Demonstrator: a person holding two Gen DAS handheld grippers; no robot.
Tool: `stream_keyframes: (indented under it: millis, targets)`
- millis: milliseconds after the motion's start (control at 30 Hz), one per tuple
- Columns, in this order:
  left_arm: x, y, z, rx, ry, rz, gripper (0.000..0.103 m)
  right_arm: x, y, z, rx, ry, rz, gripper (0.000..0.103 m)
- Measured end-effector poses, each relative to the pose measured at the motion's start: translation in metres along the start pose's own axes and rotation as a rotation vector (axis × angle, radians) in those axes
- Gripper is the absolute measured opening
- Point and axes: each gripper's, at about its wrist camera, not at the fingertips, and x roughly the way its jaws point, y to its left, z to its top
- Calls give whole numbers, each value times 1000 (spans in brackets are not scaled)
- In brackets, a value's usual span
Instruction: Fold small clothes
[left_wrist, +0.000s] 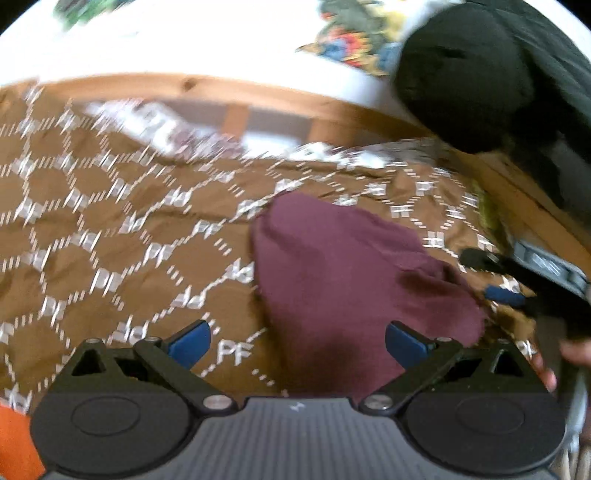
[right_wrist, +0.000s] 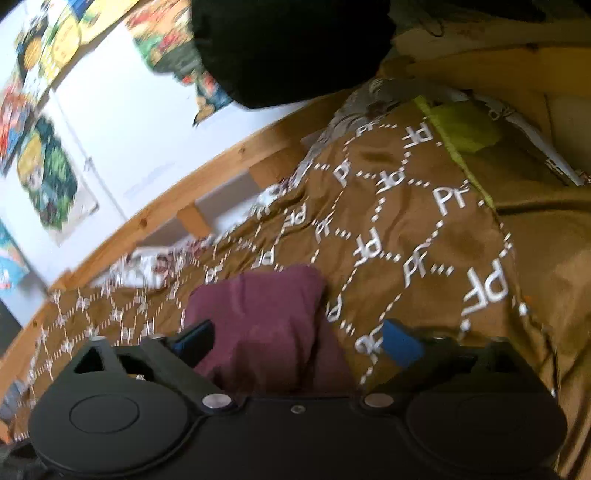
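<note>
A small maroon cloth (left_wrist: 347, 280) lies folded on a brown bedcover printed with white "PF" letters (left_wrist: 110, 229). My left gripper (left_wrist: 297, 341) is open and empty, held just above the cloth's near edge. In the right wrist view the same maroon cloth (right_wrist: 266, 325) lies under my right gripper (right_wrist: 299, 341), which is open and empty, its blue pads (right_wrist: 400, 347) spread wide. The right gripper also shows at the right edge of the left wrist view (left_wrist: 495, 277), beside the cloth.
A wooden bed rail (left_wrist: 236, 92) runs along the far side, with a white wall and colourful posters (right_wrist: 48, 173) behind. A black garment (left_wrist: 472, 74) hangs at upper right. A lime-green cloth (right_wrist: 461, 125) lies at the bed's far end. Something orange (left_wrist: 14, 443) shows at lower left.
</note>
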Motion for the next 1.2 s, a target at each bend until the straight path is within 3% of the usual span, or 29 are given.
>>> stream_keyframes:
  millis: [233, 433, 600, 833, 1000, 1200]
  targets:
    - [25, 36, -4, -148, 113, 9, 102, -6, 40, -20, -89, 72, -23, 102]
    - [41, 35, -15, -132, 196, 30, 102, 0, 61, -41, -297, 166, -244, 102]
    - [42, 35, -21, -114, 207, 30, 102, 2, 49, -46, -242, 241, -282, 102]
    - [45, 31, -26, -73, 220, 60, 103, 14, 35, -51, -163, 332, -292, 102]
    - [46, 32, -27, -73, 220, 65, 103, 1, 34, -46, -116, 264, -200, 102]
    - [47, 33, -28, -76, 219, 64, 103, -8, 27, -35, -29, 188, -159, 102]
